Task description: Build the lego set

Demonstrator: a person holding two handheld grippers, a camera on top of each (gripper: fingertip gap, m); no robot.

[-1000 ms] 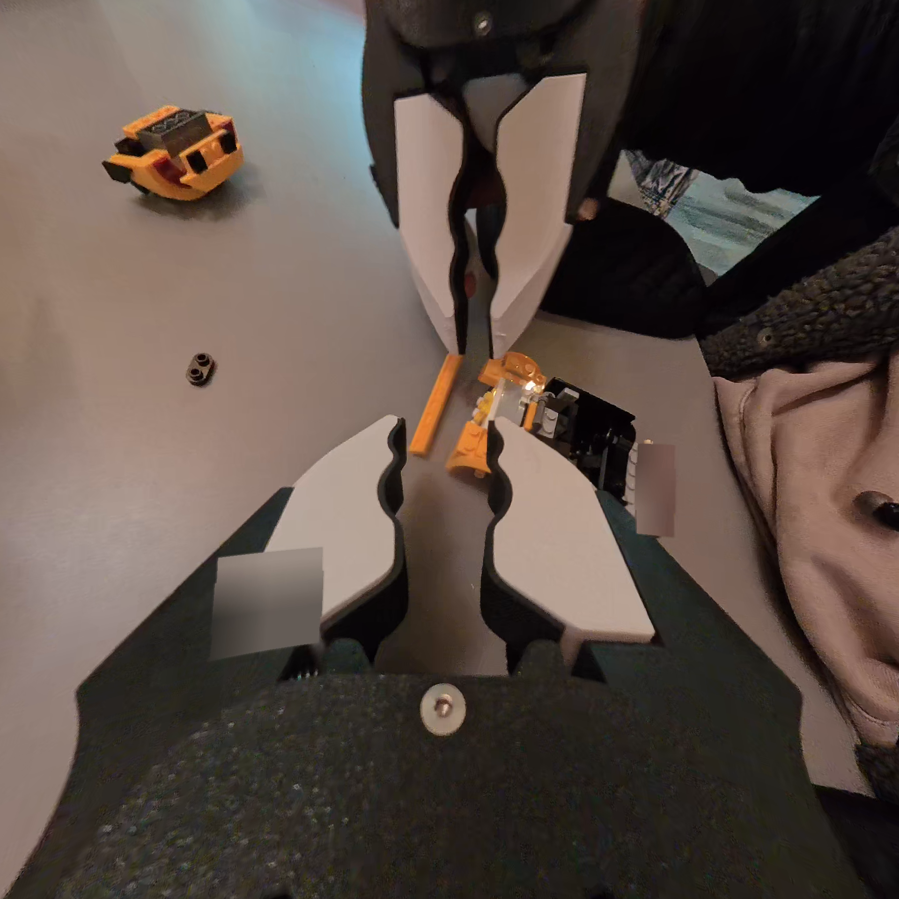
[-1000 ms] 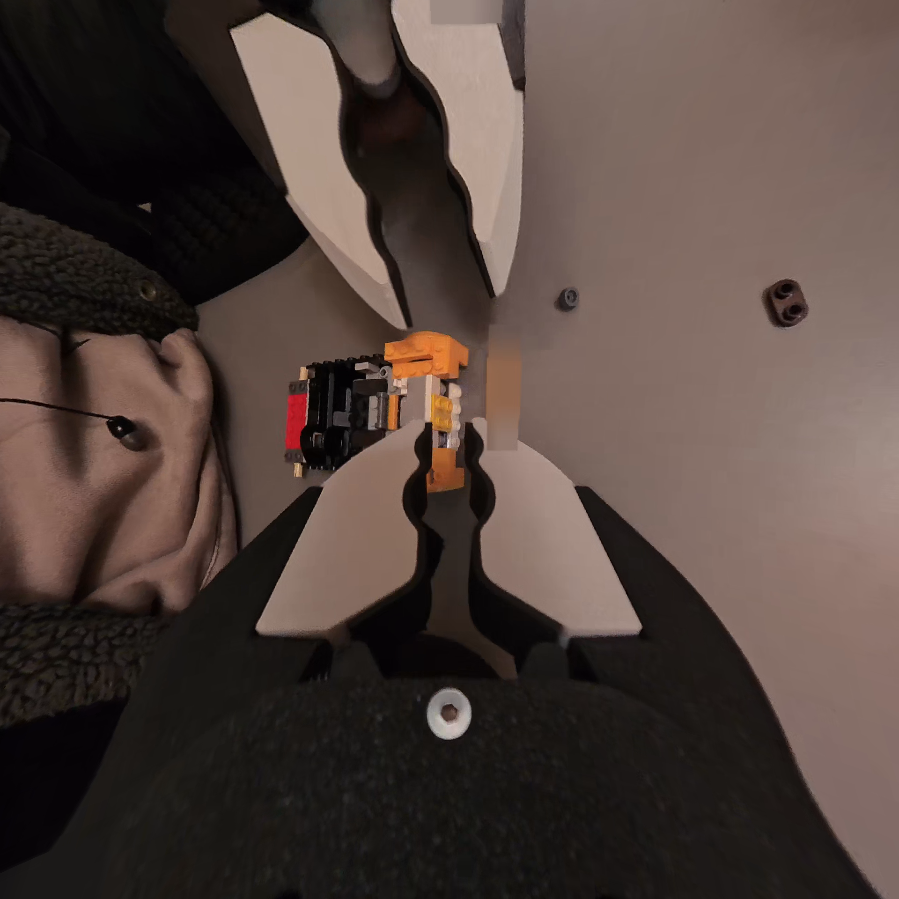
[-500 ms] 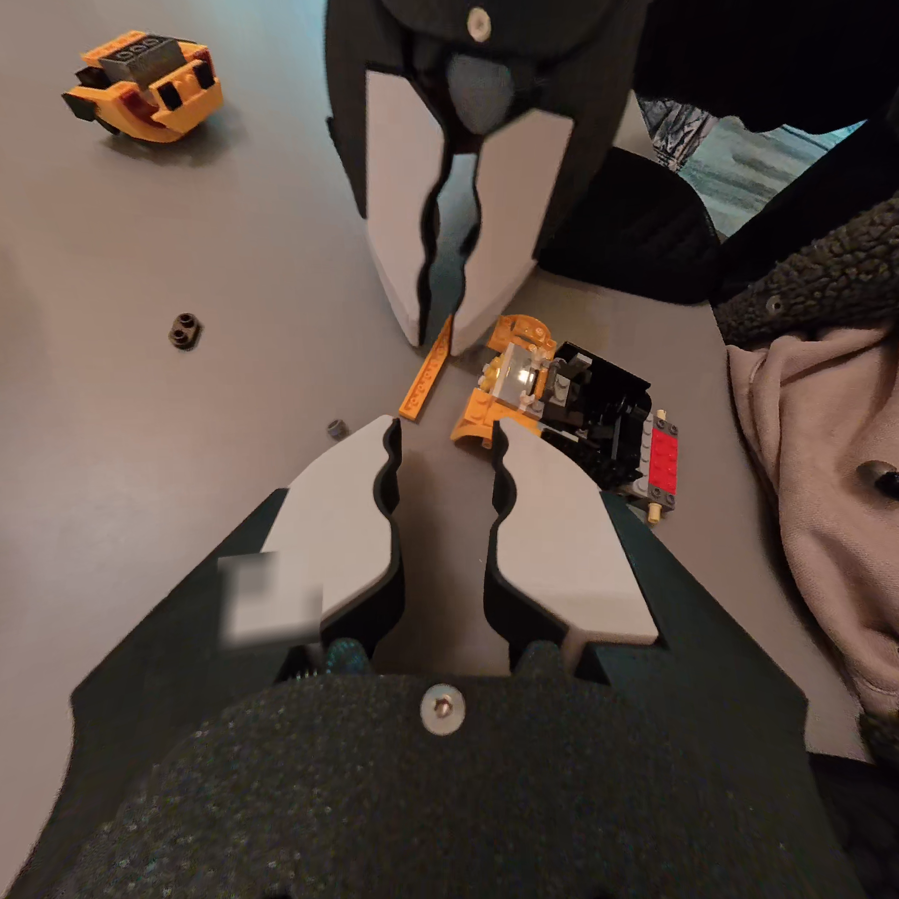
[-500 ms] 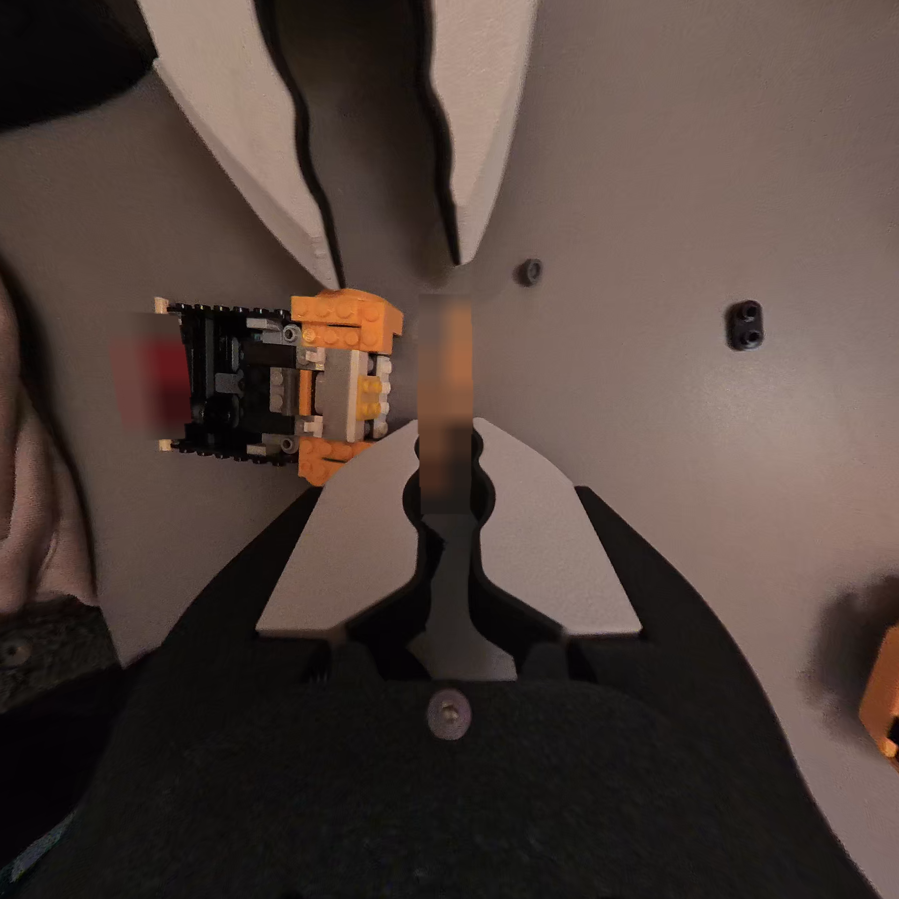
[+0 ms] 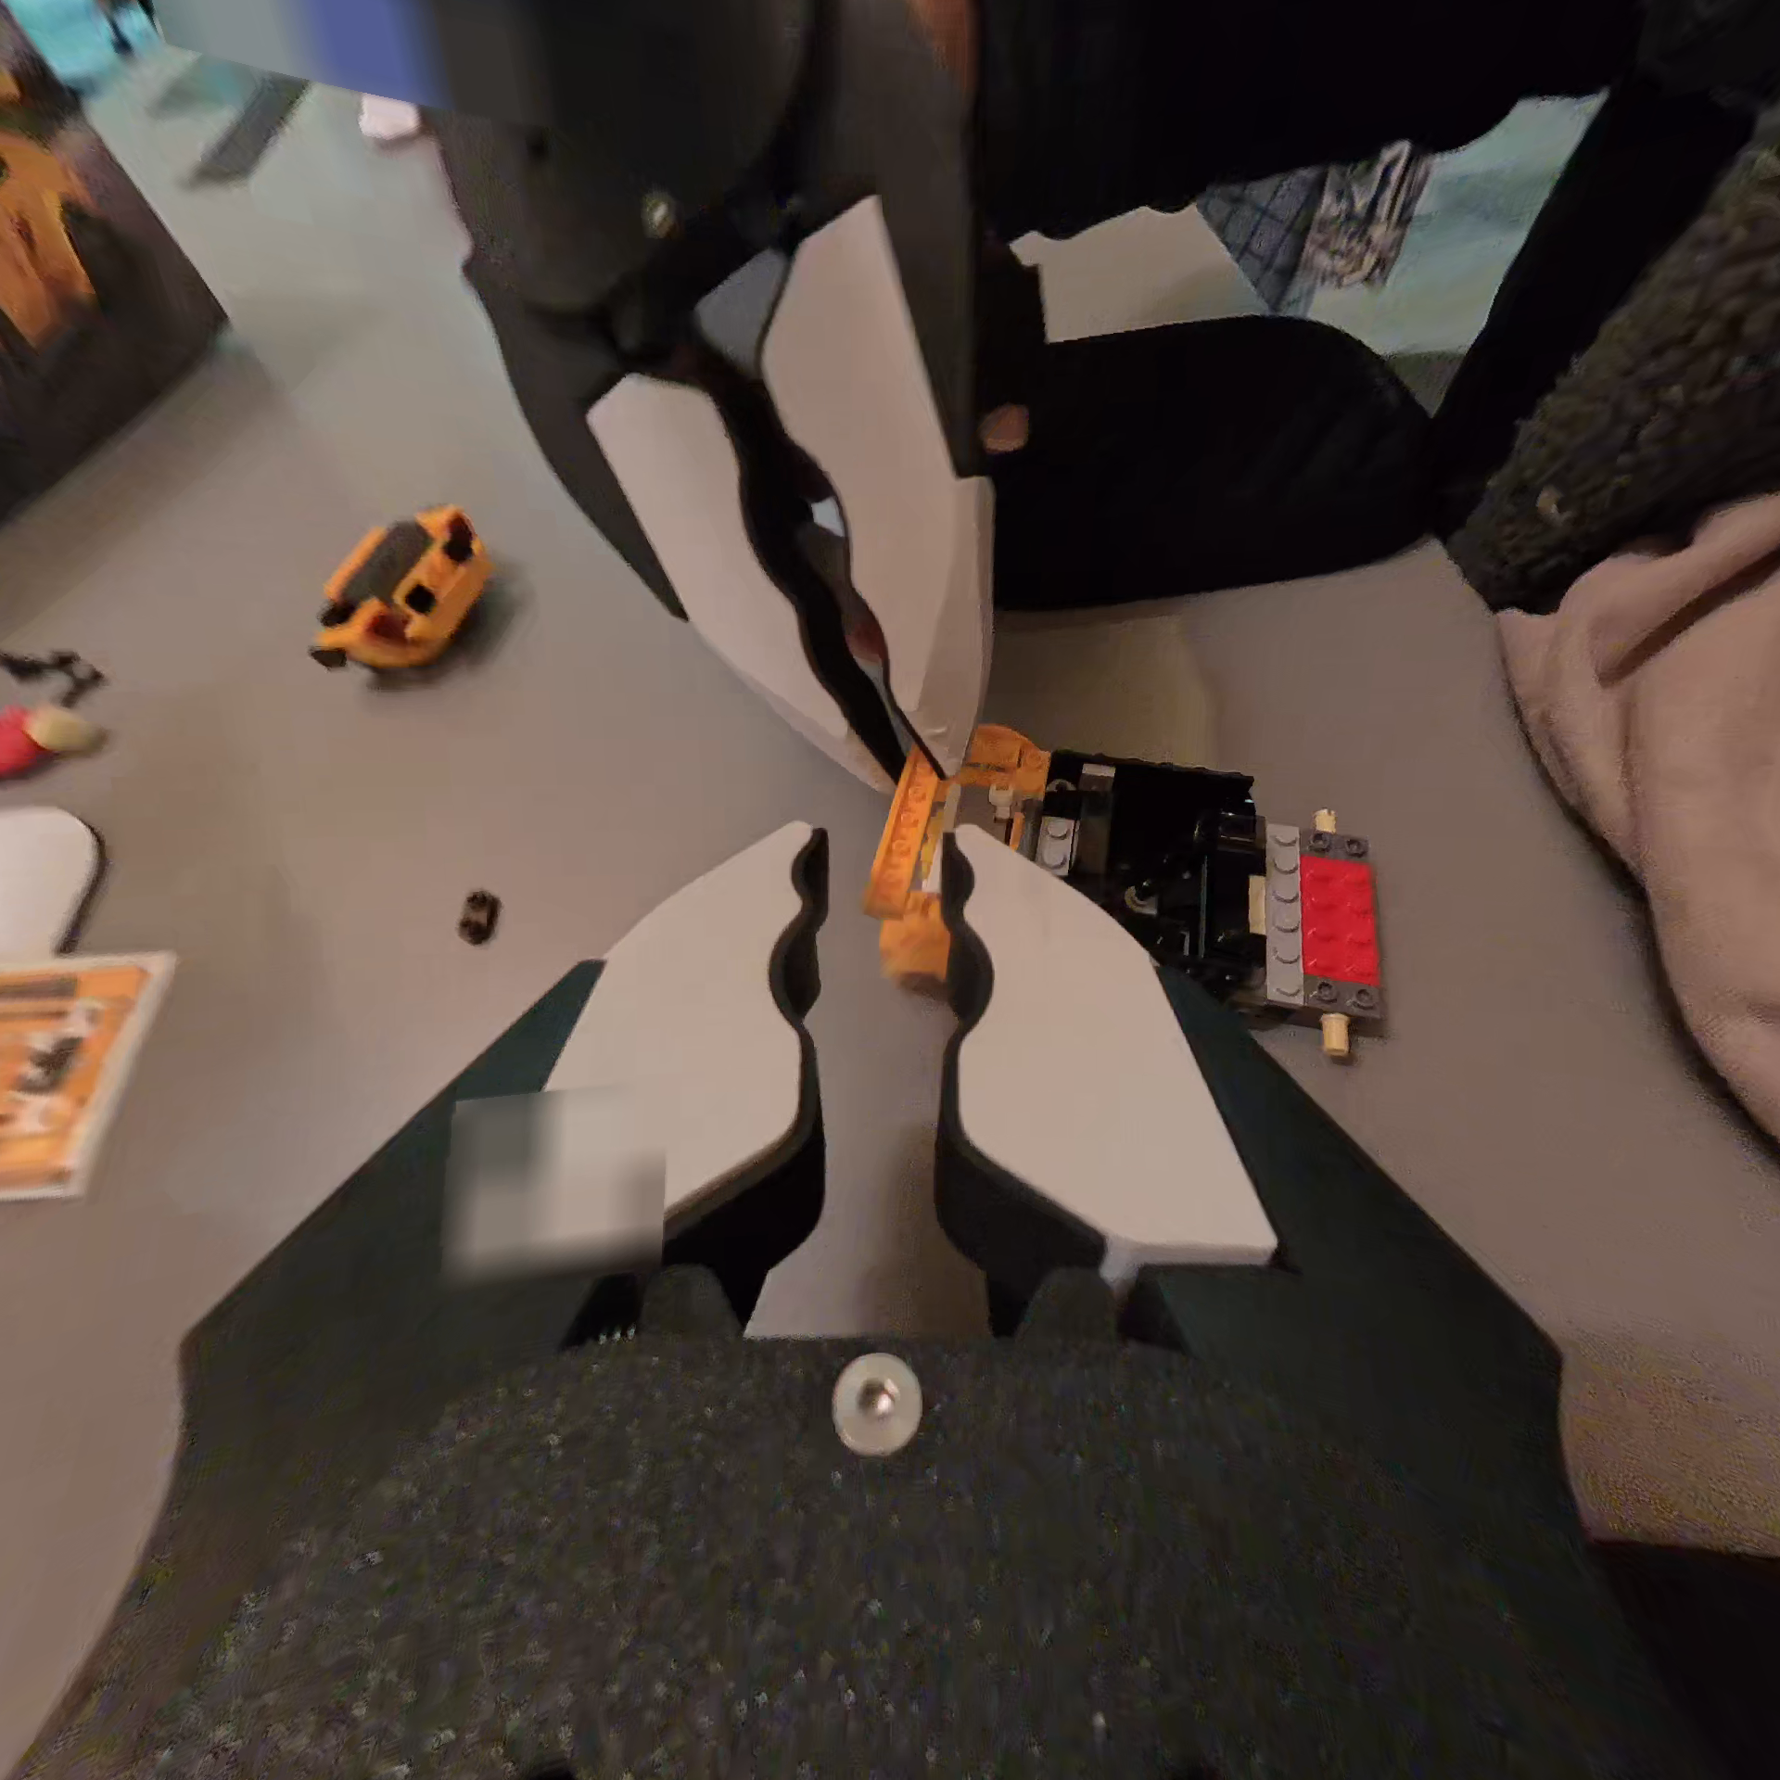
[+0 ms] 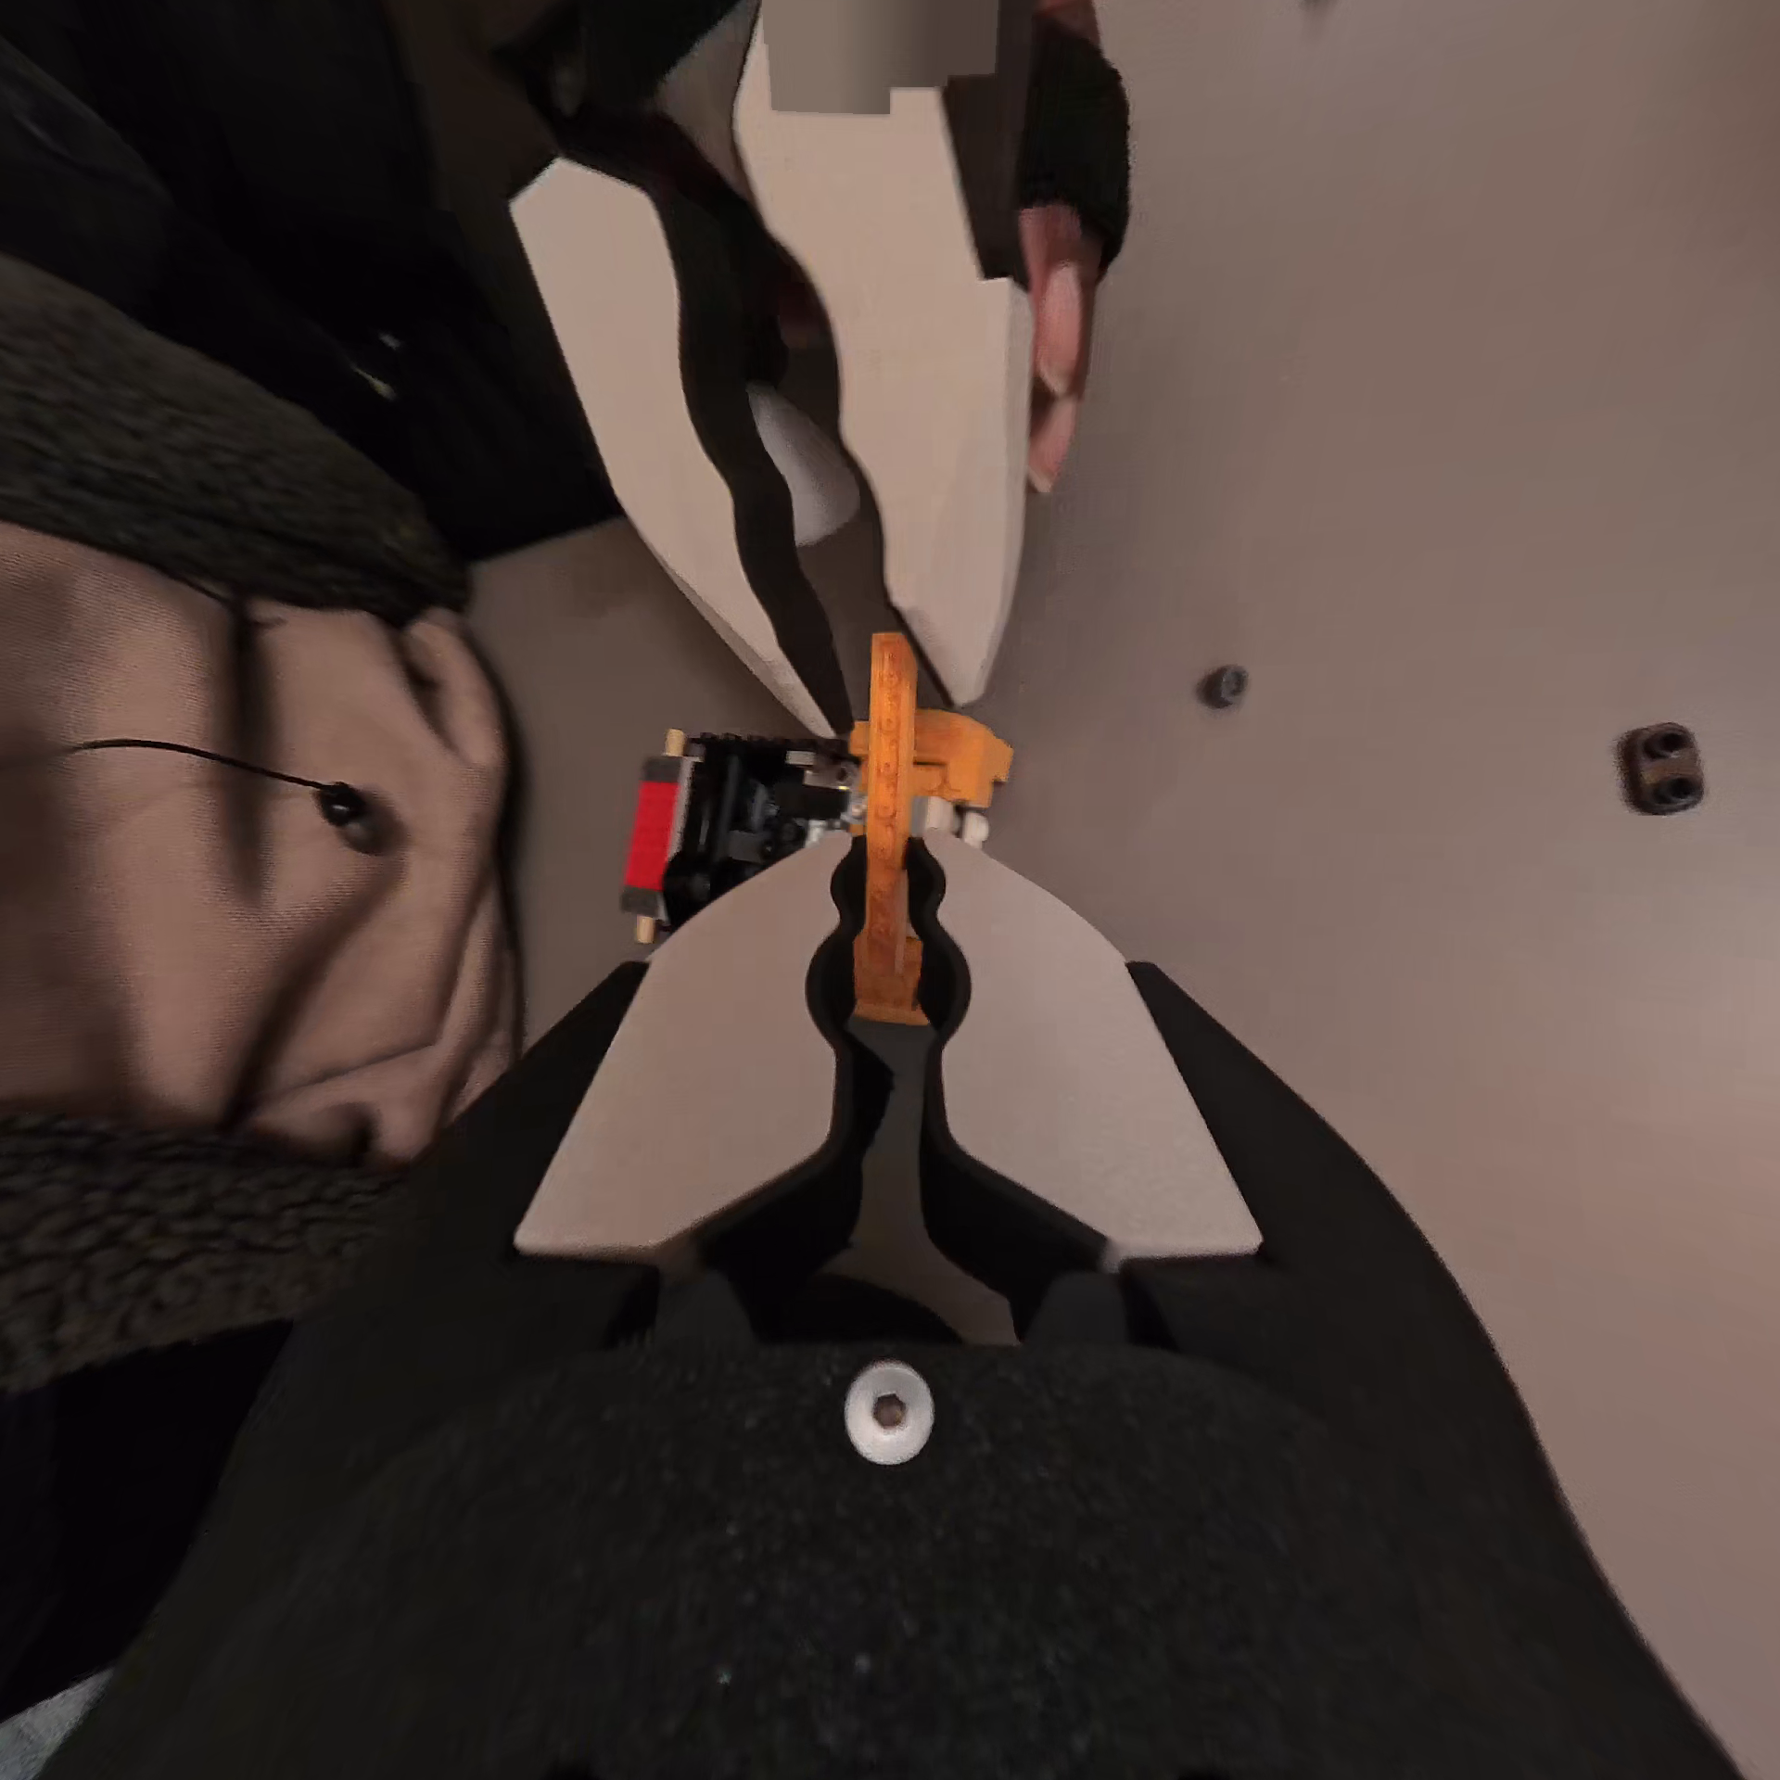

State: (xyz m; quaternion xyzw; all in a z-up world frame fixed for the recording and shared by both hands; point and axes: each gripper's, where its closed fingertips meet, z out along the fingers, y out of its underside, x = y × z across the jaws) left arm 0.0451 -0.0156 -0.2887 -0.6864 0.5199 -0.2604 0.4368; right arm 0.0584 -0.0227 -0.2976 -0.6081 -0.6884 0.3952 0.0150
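- While your right tongs clamp the long orange plate, that plate stands on edge against the orange front end of the half-built lego car, which is the landmark for all that follows.
- Your left tongs stand parted, gripping nothing; their right fingertip sits just beside the car's orange nose, and the plate runs past the gap between the tips.
- That car lies on the grey surface, its red tile at the end away from the plate, near the pink cloth.
- Beyond the plate, well apart from the car, a small orange sub-build rests on the surface.
- Between that sub-build and the car, closer to your left tongs, lies a small black two-hole piece.
- Farther out past the black piece, an orange printed booklet lies at the frame's edge.
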